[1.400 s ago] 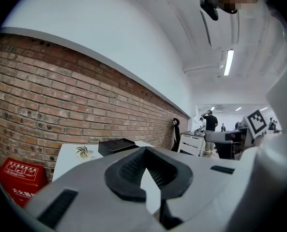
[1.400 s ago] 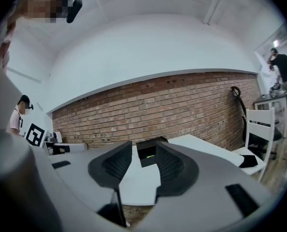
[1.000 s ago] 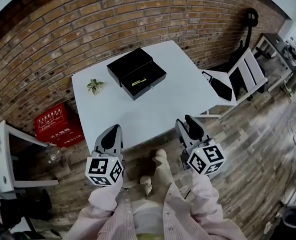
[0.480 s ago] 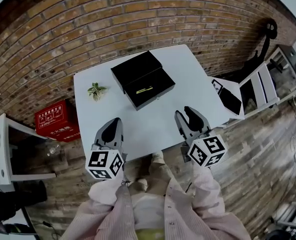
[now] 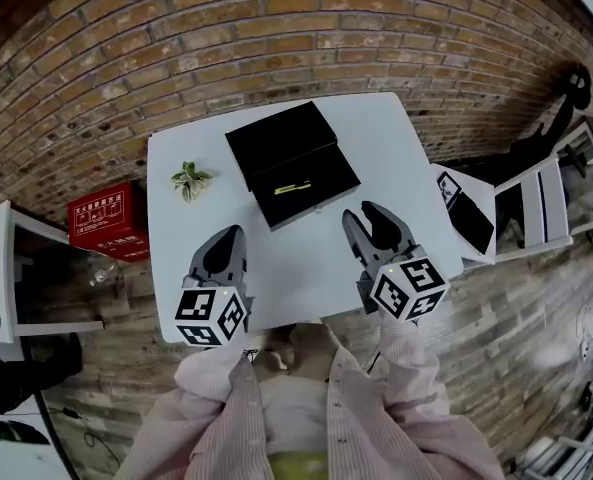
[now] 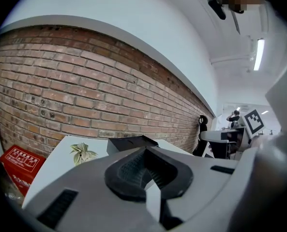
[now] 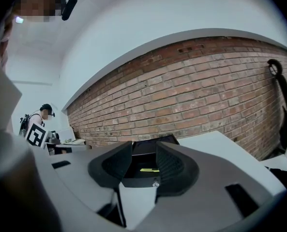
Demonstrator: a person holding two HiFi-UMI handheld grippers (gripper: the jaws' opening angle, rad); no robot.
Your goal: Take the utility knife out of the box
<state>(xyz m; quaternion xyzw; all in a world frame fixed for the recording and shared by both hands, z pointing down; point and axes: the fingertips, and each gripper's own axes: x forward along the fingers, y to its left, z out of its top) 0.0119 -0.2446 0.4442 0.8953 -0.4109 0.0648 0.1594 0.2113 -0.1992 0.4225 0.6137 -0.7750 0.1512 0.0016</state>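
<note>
An open black box (image 5: 276, 138) lies on the white table (image 5: 386, 138), lid laid back toward the brick wall. A yellow-green utility knife (image 5: 294, 188) rests in its tray, and it shows again between the right jaws as the knife (image 7: 148, 170) in the box (image 7: 144, 181). My right gripper (image 5: 376, 230) hovers over the table just in front of the box, open and empty. My left gripper (image 5: 226, 248) hangs over the table's front left part, its tips together, holding nothing. In the left gripper view the left gripper (image 6: 144, 151) points past the box (image 6: 131, 143).
A small leafy plant (image 5: 189, 179) sits on the table left of the box. A red crate (image 5: 106, 223) stands on the floor to the left. White chairs (image 5: 476, 213) crowd the table's right side. The brick wall (image 5: 276, 28) runs behind.
Both grippers have moved forward over the table's front edge, nearer the box. The right gripper now sits close in front of the box. Nothing was taken hold of.
</note>
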